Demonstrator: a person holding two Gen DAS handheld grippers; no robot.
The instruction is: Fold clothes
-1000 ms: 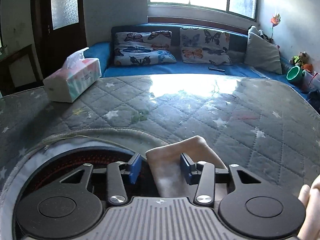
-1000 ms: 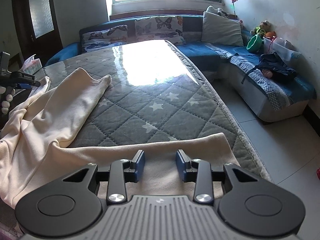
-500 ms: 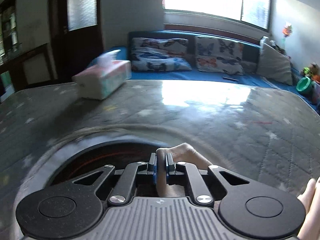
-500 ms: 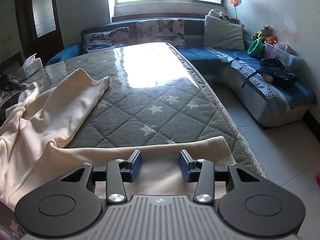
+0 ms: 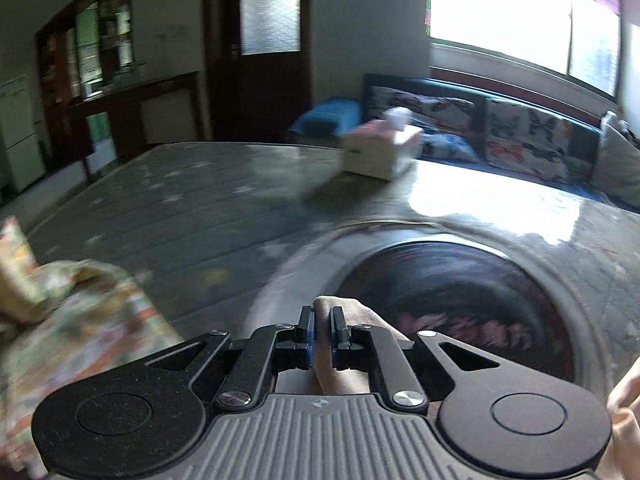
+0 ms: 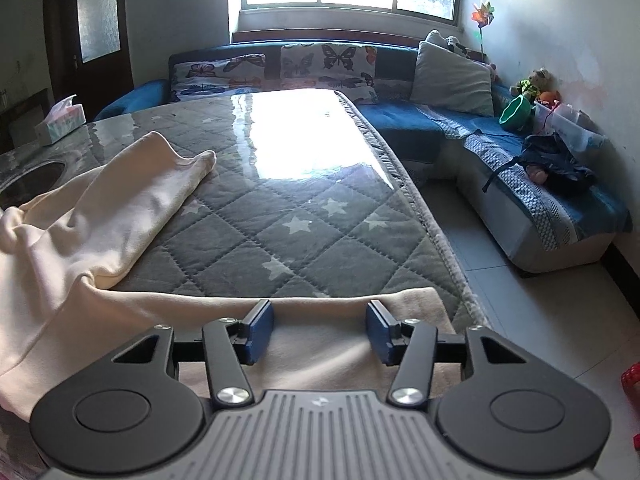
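Quilted table (image 6: 304,216): L tongs (image 5: 322,322) clamped cream cloth (image 6: 120,216), swung left.

One cream cloth (image 6: 100,216), one tissue box (image 6: 60,120), two butterfly cushions (image 6: 328,66), one grey pillow (image 6: 452,80), one green bowl (image 6: 516,110), one pinwheel (image 6: 482,12).

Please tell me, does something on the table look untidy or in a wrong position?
Yes. The cream garment lies rumpled and bunched at the table's left side, not flat. The tissue box stands normally.
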